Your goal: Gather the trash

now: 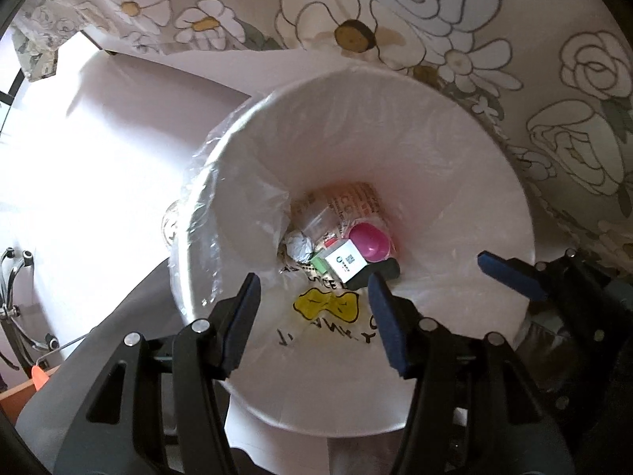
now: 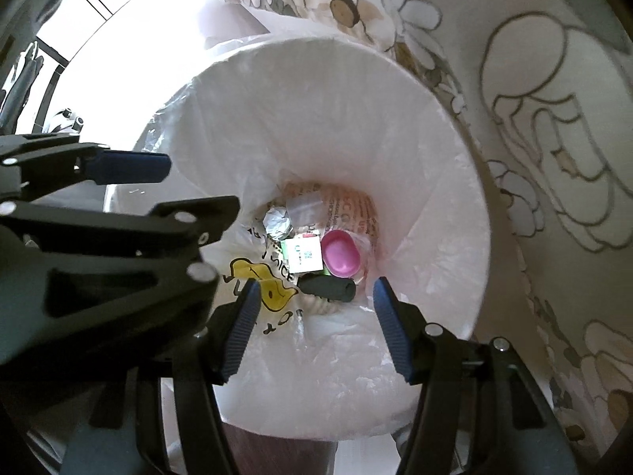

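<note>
Spread fingers over lined bin, floral cloth behind

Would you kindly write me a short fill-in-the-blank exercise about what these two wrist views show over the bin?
1. The left gripper and the right gripper both hang above the lined bin with their jaws ____.
2. The cup-shaped piece among the trash is ____ in colour.
3. The crumpled ball at the bottom looks like ____.
4. The shape printed on the liner is ____ in colour.

Missing words: open; pink; foil; yellow
</note>
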Motion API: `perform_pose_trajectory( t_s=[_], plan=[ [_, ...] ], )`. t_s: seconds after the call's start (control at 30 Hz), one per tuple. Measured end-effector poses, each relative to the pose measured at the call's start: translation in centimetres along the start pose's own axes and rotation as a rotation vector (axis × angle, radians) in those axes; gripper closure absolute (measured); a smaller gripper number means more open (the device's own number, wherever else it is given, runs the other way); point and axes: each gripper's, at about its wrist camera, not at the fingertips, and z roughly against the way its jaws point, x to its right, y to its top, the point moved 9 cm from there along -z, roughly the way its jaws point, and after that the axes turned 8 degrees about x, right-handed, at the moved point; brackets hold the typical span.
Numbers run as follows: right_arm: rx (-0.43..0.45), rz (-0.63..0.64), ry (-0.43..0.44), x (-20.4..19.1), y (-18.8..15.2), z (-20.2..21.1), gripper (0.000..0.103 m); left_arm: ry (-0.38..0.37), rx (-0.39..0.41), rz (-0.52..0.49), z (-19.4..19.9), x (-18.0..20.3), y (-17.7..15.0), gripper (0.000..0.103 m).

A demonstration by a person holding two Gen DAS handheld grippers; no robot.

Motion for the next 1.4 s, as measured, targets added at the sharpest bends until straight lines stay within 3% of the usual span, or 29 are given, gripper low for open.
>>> perform_pose_trajectory(
  t_s=[0.33, 0.7, 0.97, 1.4],
  plan=[
    [0.064, 0.01, 0.01, -0.7, 0.5, 4.9, 0.042, 0.068, 0.078, -0.005, 5.5, -1.5, -0.3, 0.046],
    [0.211, 0.01, 0.015, -1.1, 0.8, 14.9, 0.039, 0.073, 0.234, -0.029, 16.0, -1.8, 0.0, 0.046],
    [0.313, 0.03, 0.004, -1.9, -0.2, 23.1, 0.038, 0.059, 0.346, -0.066, 23.3, -0.7, -2.1, 0.046],
    [0.458, 0.054, -0.056, -3.8, -3.7, 34.2, 0.019, 0.084, 0.58, -0.139, 34.2, 0.4, -7.1, 0.032]
  ],
)
